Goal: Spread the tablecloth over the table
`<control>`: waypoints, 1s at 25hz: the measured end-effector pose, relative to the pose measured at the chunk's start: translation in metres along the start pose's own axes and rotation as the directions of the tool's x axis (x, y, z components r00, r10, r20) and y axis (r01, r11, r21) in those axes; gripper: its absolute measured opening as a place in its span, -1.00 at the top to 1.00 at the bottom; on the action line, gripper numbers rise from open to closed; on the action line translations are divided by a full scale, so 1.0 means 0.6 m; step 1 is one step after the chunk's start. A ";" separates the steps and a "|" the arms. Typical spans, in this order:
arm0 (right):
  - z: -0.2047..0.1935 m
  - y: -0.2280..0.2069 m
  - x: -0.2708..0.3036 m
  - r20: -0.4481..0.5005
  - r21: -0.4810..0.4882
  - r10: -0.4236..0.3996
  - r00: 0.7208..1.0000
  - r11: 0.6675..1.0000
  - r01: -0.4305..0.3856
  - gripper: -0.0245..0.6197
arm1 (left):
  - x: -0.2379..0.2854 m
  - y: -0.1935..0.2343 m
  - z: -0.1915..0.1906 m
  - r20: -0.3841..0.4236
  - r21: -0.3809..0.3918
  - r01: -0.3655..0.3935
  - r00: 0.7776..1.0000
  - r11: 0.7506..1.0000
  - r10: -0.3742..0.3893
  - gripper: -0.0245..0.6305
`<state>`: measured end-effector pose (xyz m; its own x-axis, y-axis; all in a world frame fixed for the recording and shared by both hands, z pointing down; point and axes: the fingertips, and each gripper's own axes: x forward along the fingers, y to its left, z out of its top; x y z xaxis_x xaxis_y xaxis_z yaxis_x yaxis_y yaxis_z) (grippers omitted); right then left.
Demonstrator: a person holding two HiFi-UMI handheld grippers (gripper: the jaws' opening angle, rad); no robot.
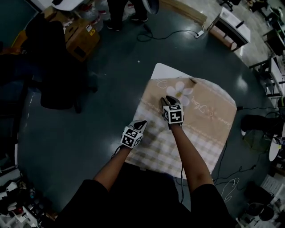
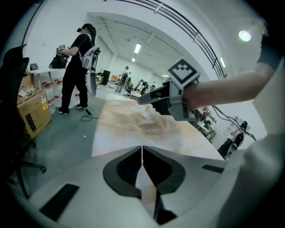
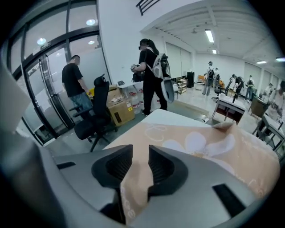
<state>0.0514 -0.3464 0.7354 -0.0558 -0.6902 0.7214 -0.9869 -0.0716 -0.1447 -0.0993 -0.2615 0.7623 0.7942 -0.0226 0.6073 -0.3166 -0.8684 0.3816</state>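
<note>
A beige tablecloth [image 1: 205, 111] with a white flower print and a checked near part lies rumpled over the white table [image 1: 165, 71], whose far left corner shows bare. My left gripper [image 1: 141, 122] is at the cloth's near left edge, shut on a thin fold of tablecloth [image 2: 147, 178] that runs between its jaws. My right gripper [image 1: 165, 99] is farther in, near the flower. Its jaws stand apart with a gap, and a loose fold of the tablecloth [image 3: 133, 187] hangs between them without being pressed. In the left gripper view the right gripper [image 2: 149, 99] hovers over the cloth.
A black office chair [image 1: 53, 67] and a cardboard box [image 1: 82, 38] stand to the left of the table. A person [image 1: 120, 13] stands beyond it. Cables [image 1: 164, 33] lie on the floor, and a white bench [image 1: 229, 24] sits at the back right.
</note>
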 end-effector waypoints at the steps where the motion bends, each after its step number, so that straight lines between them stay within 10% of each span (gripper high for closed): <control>1: 0.001 -0.012 0.015 -0.013 0.008 -0.021 1.000 1.000 0.021 0.53 | 0.007 -0.002 0.000 -0.007 0.006 0.013 1.000 1.000 -0.013 0.86; 9: -0.017 -0.088 0.101 -0.153 0.038 -0.117 0.981 0.991 0.125 0.49 | 0.023 0.006 0.006 -0.008 0.001 0.081 0.997 0.997 -0.081 0.86; 25: 0.054 0.003 0.155 0.010 -0.010 0.037 0.999 0.999 -0.037 0.51 | -0.007 0.035 -0.017 -0.056 -0.066 0.104 0.993 0.992 -0.107 0.86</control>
<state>0.0492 -0.4341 0.7806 -0.0911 -0.6995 0.7088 -0.9856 -0.0386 -0.1648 -0.1149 -0.2747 0.7749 0.7936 0.0984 0.6005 -0.2658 -0.8317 0.4875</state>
